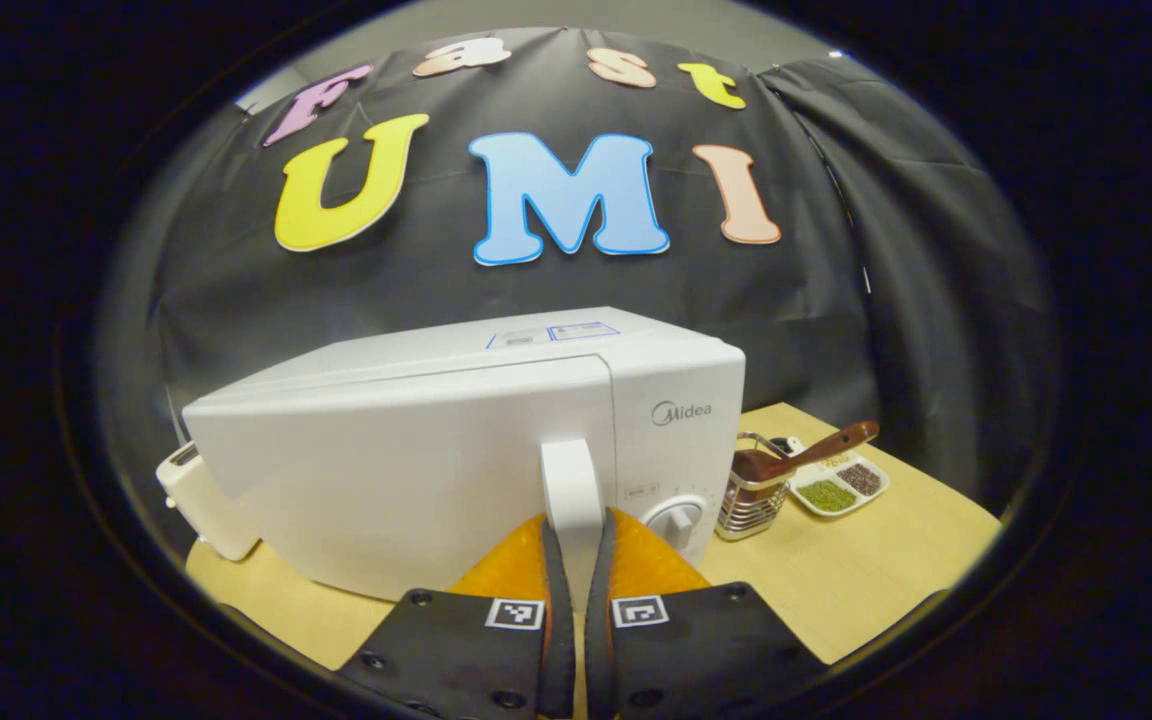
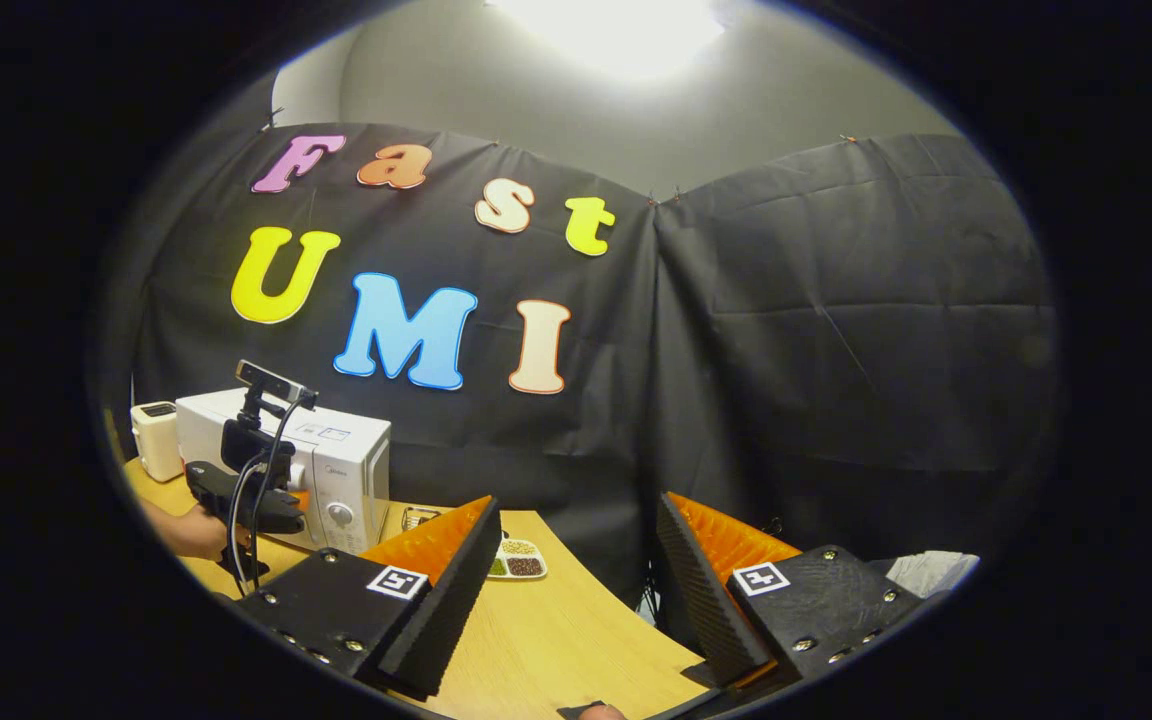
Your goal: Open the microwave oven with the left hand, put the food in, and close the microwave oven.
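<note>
1. Microwave oven [image 1: 456, 440] stands on the worktop [image 1: 866, 570] toward its back left corner, door shut, with a small white appliance [image 1: 201, 500] just beside its far side
2. Its door handle [image 1: 572, 495] is a white upright bar, long axis vertical, at the door's edge next to the control knob [image 1: 674, 520]
3. Left gripper [image 1: 576, 560] has its fingers [image 1: 521, 570] drawn together on either side of the handle's lower end, seemingly clamped on it
4. From here the pull looks to run back toward the hand, swinging the door about its far edge
5. Right gripper [image 2: 576, 590] is well apart from the oven, near the worktop's front right edge, fingers wide apart and empty
6. A divided dish [image 1: 839, 485] and a wire holder [image 1: 751, 495] sit right of the oven
</note>
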Available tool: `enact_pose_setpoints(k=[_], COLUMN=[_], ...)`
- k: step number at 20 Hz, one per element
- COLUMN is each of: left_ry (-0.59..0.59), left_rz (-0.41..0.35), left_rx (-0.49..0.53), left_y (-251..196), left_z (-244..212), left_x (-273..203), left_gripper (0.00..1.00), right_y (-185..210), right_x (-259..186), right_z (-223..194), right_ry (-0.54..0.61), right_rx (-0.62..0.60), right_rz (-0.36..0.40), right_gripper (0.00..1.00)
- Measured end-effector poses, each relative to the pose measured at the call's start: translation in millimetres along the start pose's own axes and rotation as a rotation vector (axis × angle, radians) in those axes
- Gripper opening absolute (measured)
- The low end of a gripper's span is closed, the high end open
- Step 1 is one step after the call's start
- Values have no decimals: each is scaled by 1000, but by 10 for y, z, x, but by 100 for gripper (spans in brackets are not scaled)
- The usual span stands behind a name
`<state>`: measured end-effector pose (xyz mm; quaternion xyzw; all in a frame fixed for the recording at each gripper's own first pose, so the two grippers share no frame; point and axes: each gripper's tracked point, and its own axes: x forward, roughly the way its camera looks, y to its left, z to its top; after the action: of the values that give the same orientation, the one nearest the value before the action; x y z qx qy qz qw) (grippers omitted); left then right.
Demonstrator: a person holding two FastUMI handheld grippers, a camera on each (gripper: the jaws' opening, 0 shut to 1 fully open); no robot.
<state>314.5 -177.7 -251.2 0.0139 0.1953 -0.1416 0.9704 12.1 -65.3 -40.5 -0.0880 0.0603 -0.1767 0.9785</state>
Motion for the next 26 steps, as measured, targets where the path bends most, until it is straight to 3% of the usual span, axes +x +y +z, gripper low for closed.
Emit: enact_pose_setpoints(k=[6, 19, 26], left_ry=[-11, 46, 43], left_rz=[7, 171, 188], left_rx=[23, -21, -42], left_y=[76, 598, 931], left_z=[-124, -472, -636], left_x=[-444, -1547, -1959], left_gripper=[10, 10, 11], right_y=[59, 223, 631], right_x=[91, -266, -432], right_z=[99, -16, 142], right_ry=[-52, -62, -82], right_rx=[26, 102, 126], right_rz=[117, 462, 517], right_gripper=[95, 95, 95])
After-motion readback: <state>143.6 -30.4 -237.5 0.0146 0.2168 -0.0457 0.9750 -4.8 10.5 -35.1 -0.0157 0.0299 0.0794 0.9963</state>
